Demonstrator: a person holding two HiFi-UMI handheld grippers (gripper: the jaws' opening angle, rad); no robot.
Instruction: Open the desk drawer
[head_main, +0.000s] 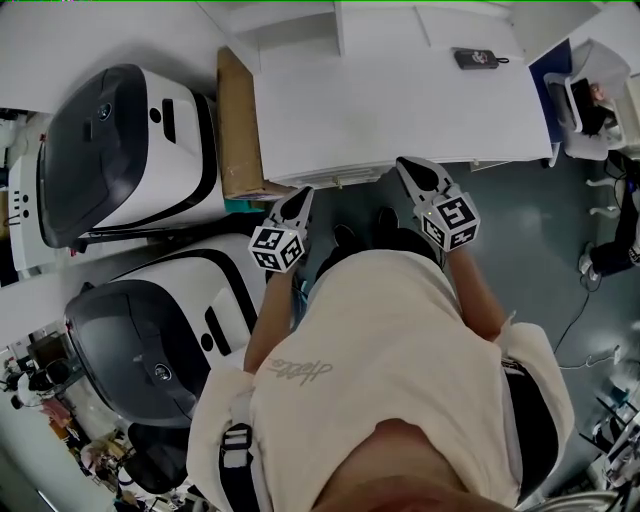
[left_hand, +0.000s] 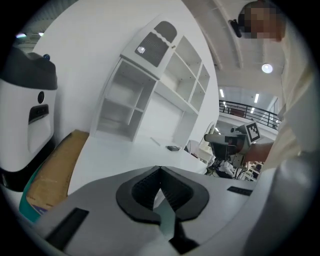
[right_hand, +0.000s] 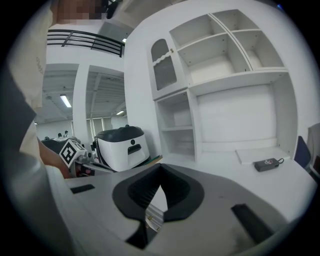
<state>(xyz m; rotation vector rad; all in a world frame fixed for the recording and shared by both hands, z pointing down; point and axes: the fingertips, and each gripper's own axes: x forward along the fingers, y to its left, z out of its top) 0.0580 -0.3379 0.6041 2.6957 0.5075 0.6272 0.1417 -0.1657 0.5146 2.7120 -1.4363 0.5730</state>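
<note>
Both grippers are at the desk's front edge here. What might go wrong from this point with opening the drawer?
1. The left gripper and right gripper are both shut; unless one opens, it may only slide off the drawer front.
2. The person stands close to the desk, so a pulled drawer could bump them.
3. The cardboard box beside the left gripper might get knocked.

White desk (head_main: 400, 110), brown cardboard (head_main: 238, 125), black-and-white machine (head_main: 130, 150), cream shirt (head_main: 390, 340).
</note>
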